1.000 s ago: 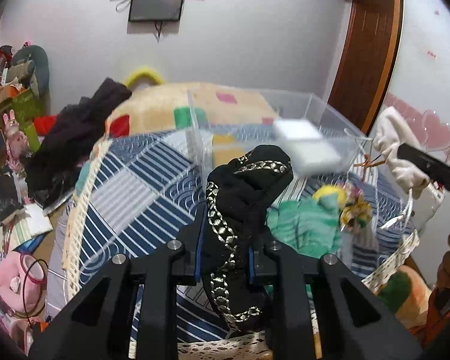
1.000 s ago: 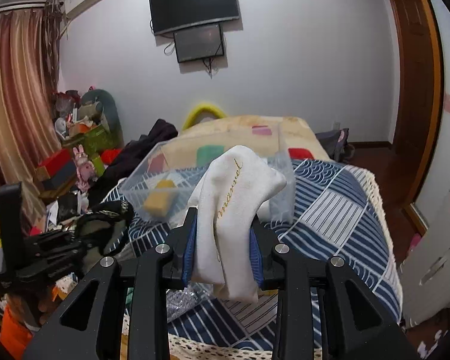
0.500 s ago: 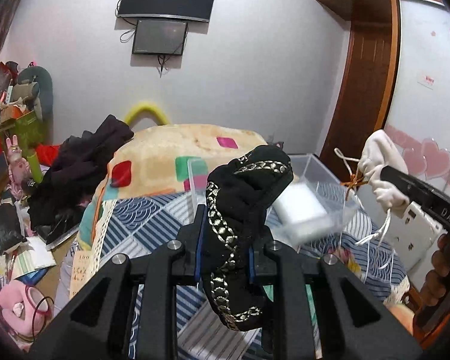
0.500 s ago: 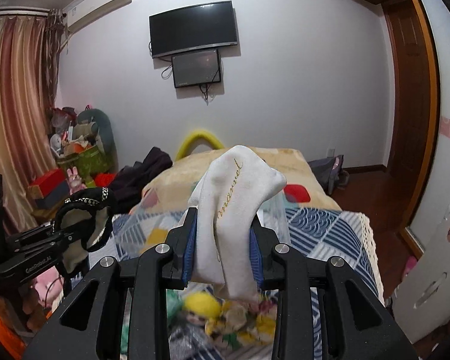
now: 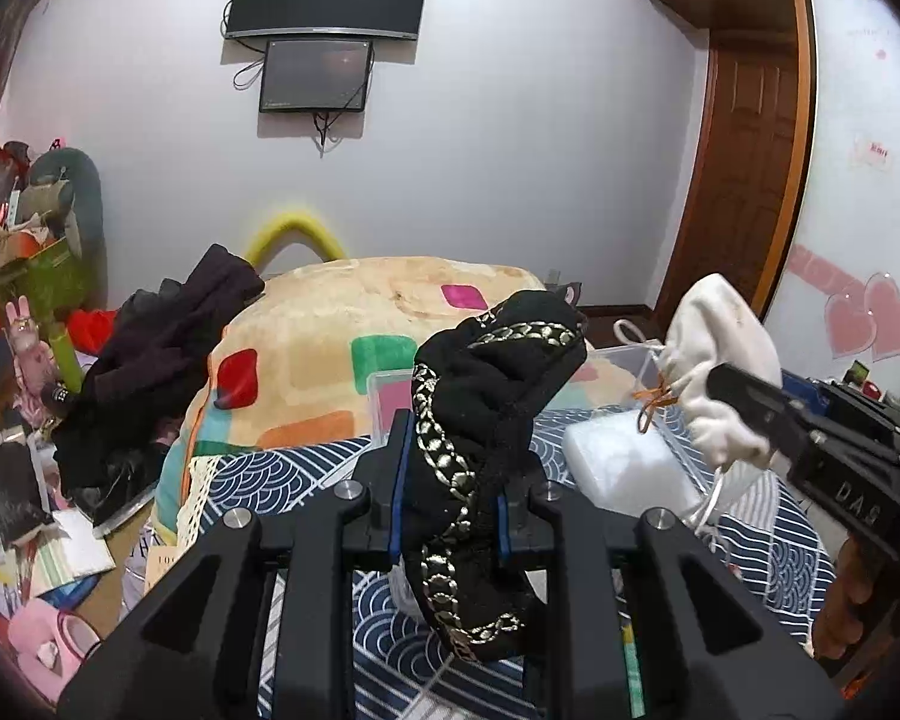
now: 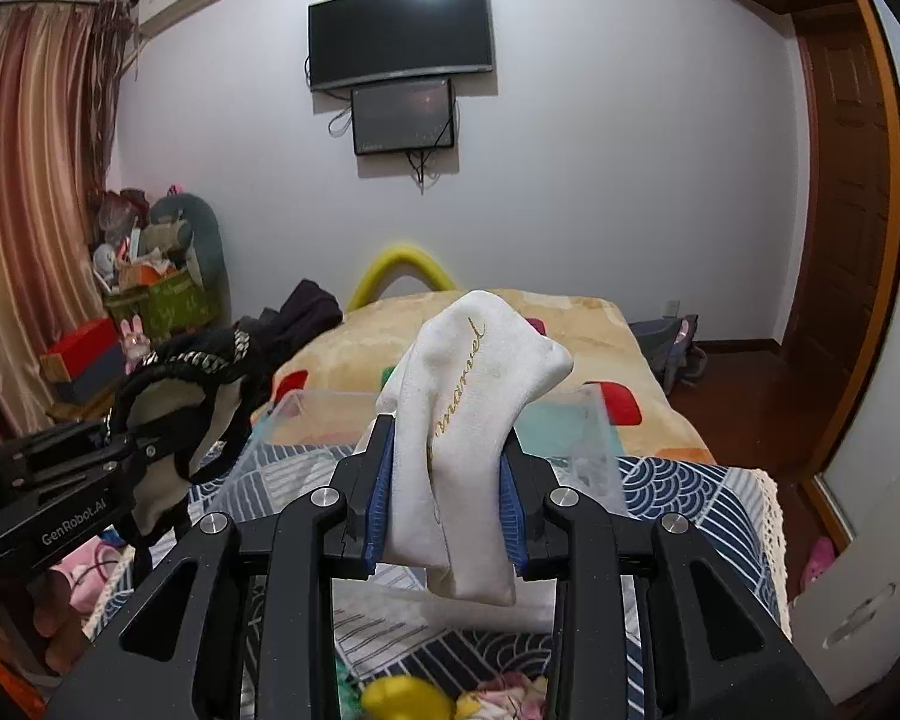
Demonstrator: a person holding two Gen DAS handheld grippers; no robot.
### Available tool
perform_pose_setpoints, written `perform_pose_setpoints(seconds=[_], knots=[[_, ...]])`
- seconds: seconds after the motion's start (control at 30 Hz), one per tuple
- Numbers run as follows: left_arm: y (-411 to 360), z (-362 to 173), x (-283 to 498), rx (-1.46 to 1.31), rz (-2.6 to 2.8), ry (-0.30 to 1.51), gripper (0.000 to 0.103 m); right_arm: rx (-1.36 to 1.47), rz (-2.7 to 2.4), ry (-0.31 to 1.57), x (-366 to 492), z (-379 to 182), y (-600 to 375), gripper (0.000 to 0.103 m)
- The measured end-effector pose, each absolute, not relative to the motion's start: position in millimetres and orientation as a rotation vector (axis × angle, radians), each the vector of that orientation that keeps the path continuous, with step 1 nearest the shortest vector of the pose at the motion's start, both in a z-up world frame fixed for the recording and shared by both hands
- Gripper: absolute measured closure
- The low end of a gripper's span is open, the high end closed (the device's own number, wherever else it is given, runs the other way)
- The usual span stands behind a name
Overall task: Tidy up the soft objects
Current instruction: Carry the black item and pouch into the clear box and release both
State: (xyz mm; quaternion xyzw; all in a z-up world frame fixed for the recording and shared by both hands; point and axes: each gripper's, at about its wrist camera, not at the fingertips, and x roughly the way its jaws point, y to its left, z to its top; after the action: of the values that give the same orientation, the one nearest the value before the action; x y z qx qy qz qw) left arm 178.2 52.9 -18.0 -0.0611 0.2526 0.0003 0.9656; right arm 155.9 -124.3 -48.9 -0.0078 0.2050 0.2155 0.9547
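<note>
My left gripper (image 5: 447, 495) has its jaws pressed onto one black pouch (image 5: 492, 420) edged with gold chain-pattern braid; the pouch stands up between the blue pads and droops below them. My right gripper (image 6: 444, 495) pinches one white drawstring pouch (image 6: 468, 414) the same way, upright, its lower end hanging beneath the pads. Gold script runs up the white pouch's face; I cannot read it fully.

In the left wrist view the right gripper (image 5: 744, 402) shows off to the right with the white pouch (image 5: 720, 372), its cords dangling; the letters "DAS" are visible on the housing. In the right wrist view the left gripper (image 6: 120, 450) sits to the left, marked "GenRobot.AI", with the black pouch (image 6: 204, 372). The two grippers are apart, not touching.

Just ahead of and below both sets of jaws stands one clear plastic bin (image 6: 324, 414), open-topped, on a blue patterned bedspread (image 6: 690, 492). Its near rim lies just beyond the right jaws. One white foam block (image 5: 624, 468) lies at the bin in the left wrist view. Beneath the right jaws I see yellow and floral soft items (image 6: 408, 696), count uncertain.

Farther off: one cream blanket with coloured squares (image 5: 342, 324), one dark clothing heap (image 5: 162, 348) to the left, and two wall-mounted screens (image 6: 399, 36).
</note>
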Motion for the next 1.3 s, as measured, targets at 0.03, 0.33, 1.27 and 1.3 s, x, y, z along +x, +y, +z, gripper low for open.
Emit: perform_pose_setpoints(seconds=[0.03,0.33,1.27,1.3], knots=[[52,-20,183,-0.117,0.006,0.517,0.082,-0.023,0.44,0.425,159,-52,-121,0.075],[50,-45,224,-0.099,0.023,0.6,0.082,-0.085,0.449,0.512,184,-74,-101,0.075],[37,-45,205,-0.051,0.015,0.601,0.046,-0.2,0.482,0.622,194,-80,-101,0.048],[36,-41,203,-0.05,0.013,0.592,0.046,-0.199,0.477,0.608,191,-76,-104,0.048]])
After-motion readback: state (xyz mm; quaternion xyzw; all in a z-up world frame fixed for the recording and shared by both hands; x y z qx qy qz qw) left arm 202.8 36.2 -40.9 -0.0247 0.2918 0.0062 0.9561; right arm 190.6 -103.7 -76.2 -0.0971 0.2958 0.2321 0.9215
